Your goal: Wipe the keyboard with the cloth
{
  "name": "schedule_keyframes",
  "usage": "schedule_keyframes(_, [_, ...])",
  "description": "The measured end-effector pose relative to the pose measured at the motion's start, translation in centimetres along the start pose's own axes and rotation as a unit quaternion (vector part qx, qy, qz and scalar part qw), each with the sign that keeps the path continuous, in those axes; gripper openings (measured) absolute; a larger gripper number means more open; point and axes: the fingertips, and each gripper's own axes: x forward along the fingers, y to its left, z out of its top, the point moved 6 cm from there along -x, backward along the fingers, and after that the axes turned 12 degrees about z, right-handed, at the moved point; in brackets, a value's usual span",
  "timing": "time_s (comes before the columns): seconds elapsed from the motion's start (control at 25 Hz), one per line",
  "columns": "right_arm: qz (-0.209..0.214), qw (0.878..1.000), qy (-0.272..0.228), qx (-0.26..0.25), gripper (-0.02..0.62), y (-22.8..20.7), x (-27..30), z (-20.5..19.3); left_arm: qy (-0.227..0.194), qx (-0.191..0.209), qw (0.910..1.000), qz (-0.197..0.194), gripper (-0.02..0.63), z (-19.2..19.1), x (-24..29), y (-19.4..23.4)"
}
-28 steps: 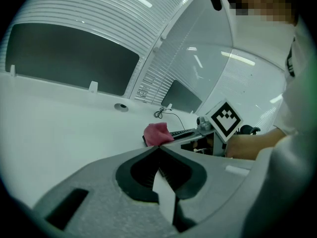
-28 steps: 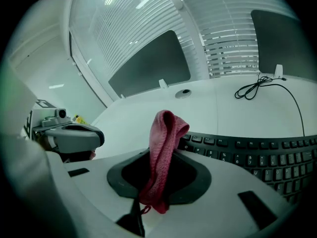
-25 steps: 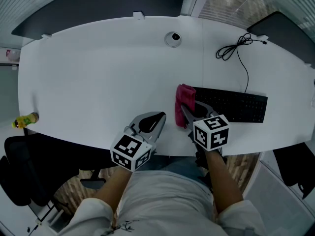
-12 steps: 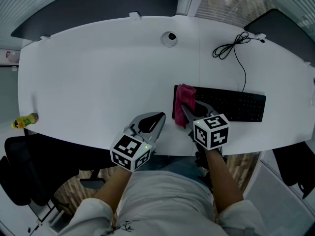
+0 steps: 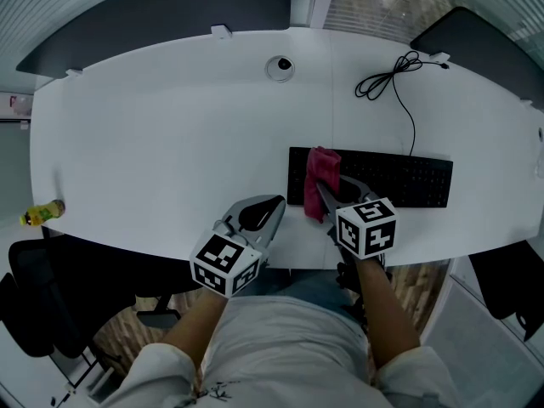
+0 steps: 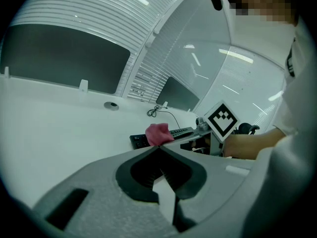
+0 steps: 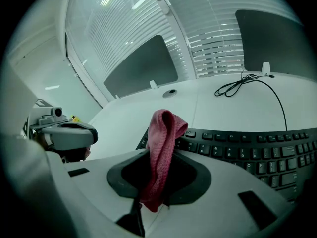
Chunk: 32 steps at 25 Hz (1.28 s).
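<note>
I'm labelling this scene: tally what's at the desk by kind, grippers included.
Grippers: 2, left gripper, right gripper
Keyboard: 1
Cloth: 1
Cable: 1
Bottle: 1
Total: 6

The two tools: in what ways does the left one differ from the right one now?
The left tool is shut with nothing between its jaws; the right tool is shut on the pink cloth. The left tool points over the white table, left of the keyboard; the right tool reaches the keyboard's left part. Both are closed.
</note>
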Motion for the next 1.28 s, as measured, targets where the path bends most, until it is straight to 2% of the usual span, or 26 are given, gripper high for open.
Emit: schedule_keyframes(1.28, [-0.060, 0.997, -0.038, 0.042, 0.081, -9.7, -10.7, -3.0, 0.011, 0.026, 0.9992, -0.029, 0.011, 0.7, 5.5, -9.4])
